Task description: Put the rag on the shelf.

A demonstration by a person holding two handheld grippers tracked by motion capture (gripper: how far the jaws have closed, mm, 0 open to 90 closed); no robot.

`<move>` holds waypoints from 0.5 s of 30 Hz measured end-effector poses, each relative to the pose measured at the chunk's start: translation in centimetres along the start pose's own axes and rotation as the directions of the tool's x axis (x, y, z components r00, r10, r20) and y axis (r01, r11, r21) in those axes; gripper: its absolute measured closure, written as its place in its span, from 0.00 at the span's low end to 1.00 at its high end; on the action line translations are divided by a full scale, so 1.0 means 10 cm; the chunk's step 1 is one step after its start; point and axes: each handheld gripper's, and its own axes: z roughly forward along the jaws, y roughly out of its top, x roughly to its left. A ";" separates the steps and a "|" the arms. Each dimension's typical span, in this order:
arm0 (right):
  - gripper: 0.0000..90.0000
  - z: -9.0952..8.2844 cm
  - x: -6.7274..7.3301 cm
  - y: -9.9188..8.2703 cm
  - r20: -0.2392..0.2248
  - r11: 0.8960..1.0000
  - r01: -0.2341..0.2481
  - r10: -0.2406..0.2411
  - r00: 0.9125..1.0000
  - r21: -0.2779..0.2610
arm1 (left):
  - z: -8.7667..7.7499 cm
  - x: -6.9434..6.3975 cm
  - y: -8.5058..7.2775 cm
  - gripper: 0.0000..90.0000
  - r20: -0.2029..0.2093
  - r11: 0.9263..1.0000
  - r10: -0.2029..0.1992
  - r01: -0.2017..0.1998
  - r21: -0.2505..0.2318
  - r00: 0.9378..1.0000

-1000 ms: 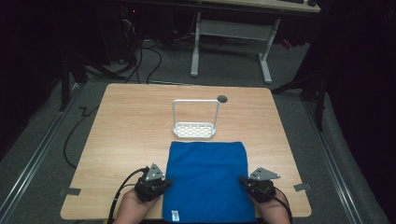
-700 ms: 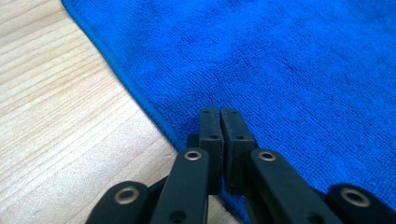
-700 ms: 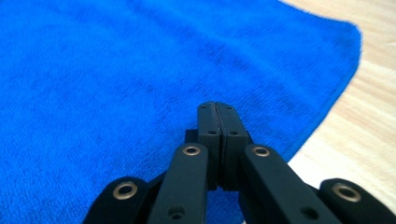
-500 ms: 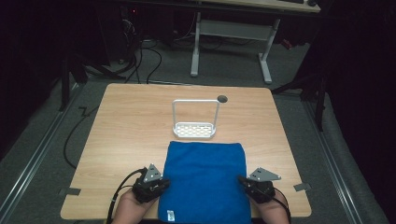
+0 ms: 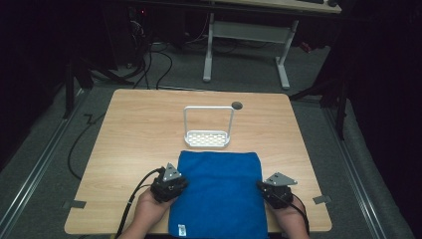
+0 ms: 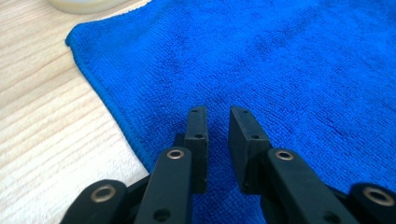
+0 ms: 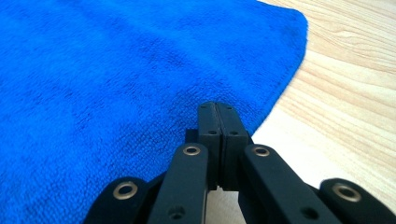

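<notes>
A blue towel [image 5: 219,194] lies flat on the near half of the wooden table [image 5: 134,134]. My left gripper [image 5: 180,183] is at the towel's left edge; in the left gripper view its jaws [image 6: 218,114] stand a little apart over the blue cloth [image 6: 280,70], and they have just been opening, with nothing between the pads. My right gripper [image 5: 263,188] is at the towel's right edge. In the right gripper view its jaws [image 7: 218,107] are pressed together just above the cloth's edge [image 7: 116,70], and I see no fabric between them.
A white wire rack [image 5: 208,138] with a tall handle stands just beyond the towel's far edge; its base shows at the top of the left gripper view [image 6: 88,4]. A round cable hole [image 5: 237,105] lies behind it. Dark floor, cables and a desk frame surround the table.
My left gripper has shifted forward and to the right, onto the towel's left edge, and its jaws have parted. The right gripper and the towel have stayed put.
</notes>
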 end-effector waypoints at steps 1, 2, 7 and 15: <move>1.00 0.01 0.00 0.01 0.002 1.000 0.005 -0.005 1.000 -0.002 | -0.01 -0.01 -0.02 0.87 -0.001 1.000 -0.006 0.006 -0.005 1.000; 1.00 0.04 0.00 0.03 0.005 1.000 0.008 -0.008 1.000 0.001 | -0.04 -0.01 -0.04 0.87 0.001 1.000 -0.006 0.006 -0.003 1.000; 1.00 0.09 0.03 0.08 -0.006 1.000 0.019 -0.019 1.000 -0.005 | -0.17 0.00 -0.15 0.87 -0.001 1.000 -0.010 0.010 -0.002 1.000; 1.00 0.08 0.09 0.07 -0.027 0.999 0.037 -0.037 0.999 -0.014 | -0.17 0.07 -0.17 0.87 -0.017 1.000 -0.018 0.018 -0.016 1.000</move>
